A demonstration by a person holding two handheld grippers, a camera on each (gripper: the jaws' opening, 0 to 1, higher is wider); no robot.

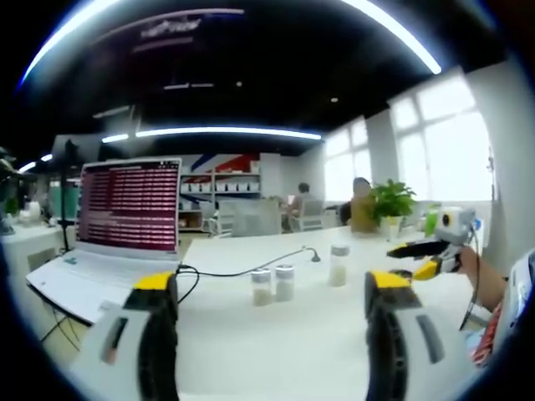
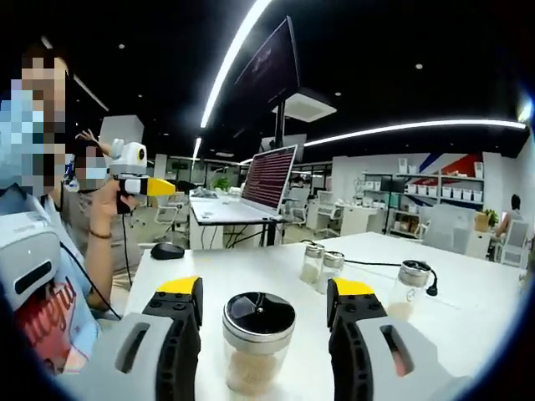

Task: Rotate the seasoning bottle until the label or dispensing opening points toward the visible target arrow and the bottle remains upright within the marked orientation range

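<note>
My right hand-held gripper point(image 2: 263, 313) is spread wide around the seasoning bottle point(image 2: 257, 341), which stands upright on the white surface point(image 2: 468, 292) between its yellow-tipped jaws. There is a clear gap on both sides, so I am straddling the bottle, not gripping it. Its dark lid faces up at me, and I cannot make out a label or a dispensing opening from here, nor any target arrow on the surface.

My left hand-held gripper point(image 1: 272, 288) is also wide open and holds nothing; it hovers above the surface, looking across at a pair of small shakers point(image 1: 273, 285) and a taller jar point(image 1: 338, 264) well ahead of it. A cable point(image 1: 251, 269) runs from the laptop point(image 1: 117, 225) toward those shakers. In the right gripper view the same shakers point(image 2: 321, 265) and another lidded jar point(image 2: 407, 288) sit beyond my bottle, and a black mouse point(image 2: 167, 251) lies near the far edge.

As I judge it, the rotation has not started: the bottle is framed but ungrasped. What is left is to close on it, turn it about its upright axis until the opening or label lines up with the arrow, and release it standing.
</note>
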